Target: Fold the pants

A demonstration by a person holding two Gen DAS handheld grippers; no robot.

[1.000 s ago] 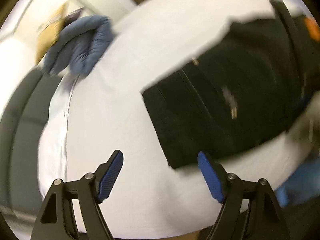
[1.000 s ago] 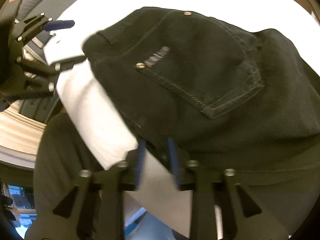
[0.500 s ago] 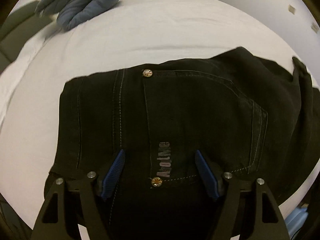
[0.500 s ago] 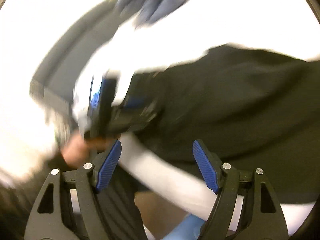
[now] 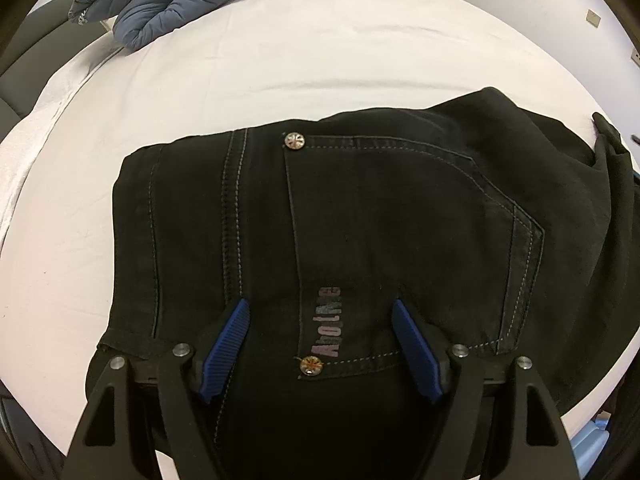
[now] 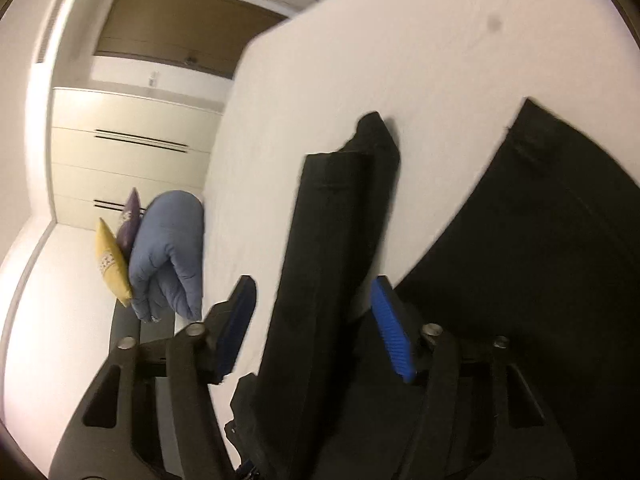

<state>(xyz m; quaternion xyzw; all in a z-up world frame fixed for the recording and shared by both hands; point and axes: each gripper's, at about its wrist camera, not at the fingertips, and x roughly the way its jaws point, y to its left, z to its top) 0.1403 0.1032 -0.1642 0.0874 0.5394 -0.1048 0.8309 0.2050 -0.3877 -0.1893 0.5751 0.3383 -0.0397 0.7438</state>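
The pants [image 5: 380,240], black denim, lie on the white sheet of the bed [image 5: 280,60], seat side up. A back pocket [image 5: 400,220] shows grey stitching, two metal rivets and a faded printed word along one edge. In the left wrist view the waist end sits nearest the camera and the cloth runs off to the right, where it bunches into soft folds near the bed's edge.

The left tongs [image 5: 320,344] hang over the pocket, pointing steeply down, jaws spread wide. The blue pads [image 5: 226,344] stand either side of the printed word, apart from each other and not pinching the cloth; whether their tips touch the denim cannot be told.

In the right wrist view, which is blurred, a narrow folded strip of the pants [image 6: 328,260] rises between the right tongs [image 6: 312,328]. Their jaws have just been closing, yet a gap shows on both sides of the strip, so they grip nothing. More black cloth spreads at the right of that view.

At the far side of the bed lies a blue quilted duvet [image 5: 160,4]; beside it stand a yellow cushion [image 6: 110,264] and a purple cushion [image 6: 130,220]. Beyond them are pale drawers [image 6: 132,152].
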